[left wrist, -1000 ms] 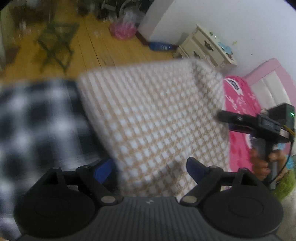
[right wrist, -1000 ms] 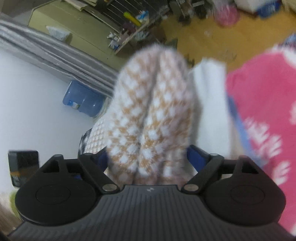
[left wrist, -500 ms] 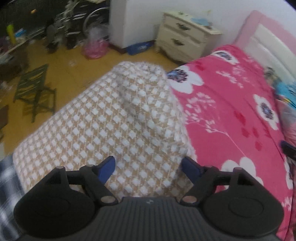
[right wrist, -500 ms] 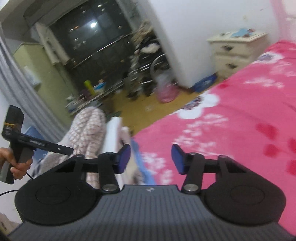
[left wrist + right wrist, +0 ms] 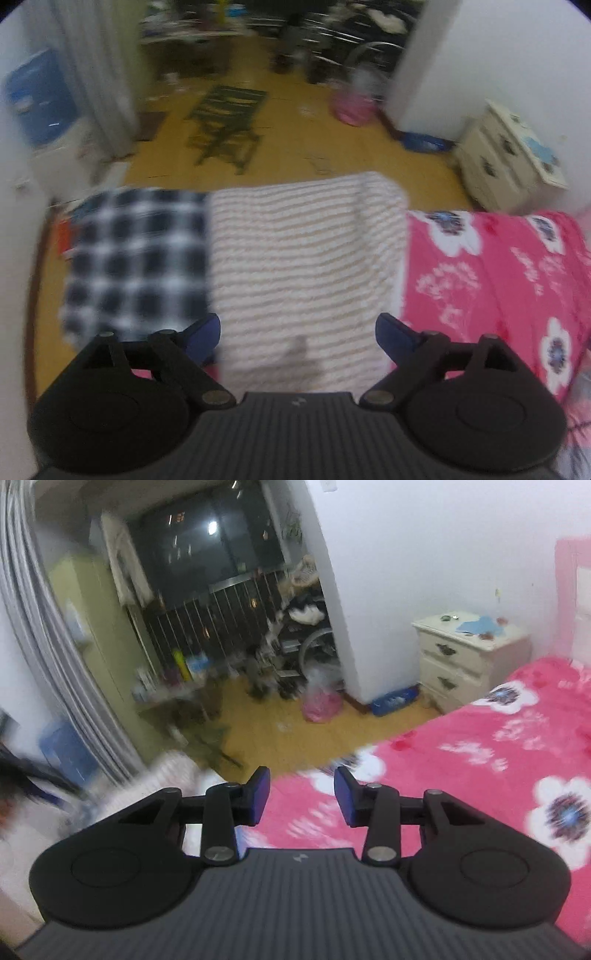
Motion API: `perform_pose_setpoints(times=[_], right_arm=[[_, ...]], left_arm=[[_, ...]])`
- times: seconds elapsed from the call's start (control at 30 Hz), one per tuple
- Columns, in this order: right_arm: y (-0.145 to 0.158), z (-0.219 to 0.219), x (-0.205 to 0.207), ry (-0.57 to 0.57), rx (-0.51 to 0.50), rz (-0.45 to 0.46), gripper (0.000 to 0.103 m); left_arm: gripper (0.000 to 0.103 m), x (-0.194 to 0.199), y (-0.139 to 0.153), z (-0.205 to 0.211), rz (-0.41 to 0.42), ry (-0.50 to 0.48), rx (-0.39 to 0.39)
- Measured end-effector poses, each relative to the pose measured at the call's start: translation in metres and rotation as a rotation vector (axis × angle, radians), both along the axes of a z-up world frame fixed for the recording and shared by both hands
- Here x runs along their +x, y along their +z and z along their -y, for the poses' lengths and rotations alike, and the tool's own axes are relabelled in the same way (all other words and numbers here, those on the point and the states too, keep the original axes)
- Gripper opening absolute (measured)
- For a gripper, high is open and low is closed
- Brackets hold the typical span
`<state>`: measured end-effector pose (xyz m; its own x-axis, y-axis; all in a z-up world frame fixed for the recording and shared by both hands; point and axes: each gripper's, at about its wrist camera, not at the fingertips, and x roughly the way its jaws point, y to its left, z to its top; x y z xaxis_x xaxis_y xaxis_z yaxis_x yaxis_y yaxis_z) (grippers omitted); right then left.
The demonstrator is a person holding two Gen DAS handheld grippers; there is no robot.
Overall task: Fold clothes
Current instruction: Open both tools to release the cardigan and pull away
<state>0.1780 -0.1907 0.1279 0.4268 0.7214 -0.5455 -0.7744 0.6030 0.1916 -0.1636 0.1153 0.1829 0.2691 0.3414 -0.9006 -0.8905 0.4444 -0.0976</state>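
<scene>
Two grippers, both with nothing between the pads. Biggest thing around is the bed with the pink flowered bedspread point(image 5: 491, 280), which fills the right side of both views. On its near end, in the left wrist view, lies the tan-and-white checked garment point(image 5: 303, 266), looking folded into a flat rectangle with its far edge at the edge of the bed. Touching its left edge is a black-and-white plaid garment point(image 5: 133, 258), also lying flat. Both are pretty motion-blurred, so I can't tell much about seams or layers.

Beyond the bed is the yellow wooden floor point(image 5: 291, 147), with a green folding stool point(image 5: 225, 125) standing on it and a pink plastic bag point(image 5: 321, 705) near the white wall corner. A cream nightstand point(image 5: 469, 657) sits beside the bed against the wall, some blue stuff on top.

Now the tongs. Left gripper point(image 5: 297, 332) hangs above the near edge of the checked garment, jaws wide apart and opening, blue pads clear of the cloth as far as I can see. Right gripper point(image 5: 301, 794) points out across the bedspread toward the floor, jaws partway apart and closing, with only air in the gap. In its view the checked garment is just a pale blurry lump at the lower left point(image 5: 166, 771).
</scene>
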Motion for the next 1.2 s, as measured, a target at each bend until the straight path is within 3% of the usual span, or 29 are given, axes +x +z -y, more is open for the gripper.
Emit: perform_pose_setpoints(times=[0.1,0.17,0.27,0.4,0.53,0.6,0.73,0.83,1.0,1.1,1.2], right_arm=[[-0.064,-0.002,0.028,-0.013,-0.135,-0.118,0.026],[-0.084,-0.003,0.039,-0.003,-0.134,-0.179,0.025],[-0.078,-0.001,0.037,0.012,-0.11,-0.139,0.027],[-0.041,-0.006,0.031,-0.004,-0.031,-0.096,0.027],[-0.012,-0.003,0.005,0.009,-0.043,-0.015,0.038],[-0.007,0.003,-0.01,-0.005,-0.057,-0.016,0.049],[-0.009,0.005,-0.019,-0.007,-0.034,-0.067,0.053],[-0.003,-0.015,-0.019,0.07,-0.016,-0.088,0.053],[0.015,-0.063,-0.013,0.191,-0.003,-0.183,0.056],[0.025,-0.076,-0.012,0.204,-0.028,-0.256,0.056],[0.03,-0.078,-0.019,0.235,-0.087,-0.194,0.056]], left_arm=[[0.092,-0.018,-0.003,0.005,-0.064,0.082,0.03],[0.091,-0.026,-0.012,0.004,-0.103,0.119,-0.002],[0.086,-0.015,-0.028,-0.007,-0.178,0.088,-0.019],[0.086,0.023,-0.047,-0.032,-0.225,0.059,-0.013],[0.087,0.061,-0.067,-0.046,-0.255,0.023,-0.053],[0.087,0.074,-0.073,-0.044,-0.269,-0.01,-0.057],[0.087,0.069,-0.071,-0.02,-0.292,-0.079,-0.027],[0.087,0.044,-0.054,-0.003,-0.235,-0.013,-0.001],[0.089,0.008,-0.021,0.003,-0.028,0.131,0.085],[0.089,0.005,-0.024,-0.002,0.022,0.201,0.105],[0.089,0.0,-0.037,0.001,0.068,0.222,0.054]])
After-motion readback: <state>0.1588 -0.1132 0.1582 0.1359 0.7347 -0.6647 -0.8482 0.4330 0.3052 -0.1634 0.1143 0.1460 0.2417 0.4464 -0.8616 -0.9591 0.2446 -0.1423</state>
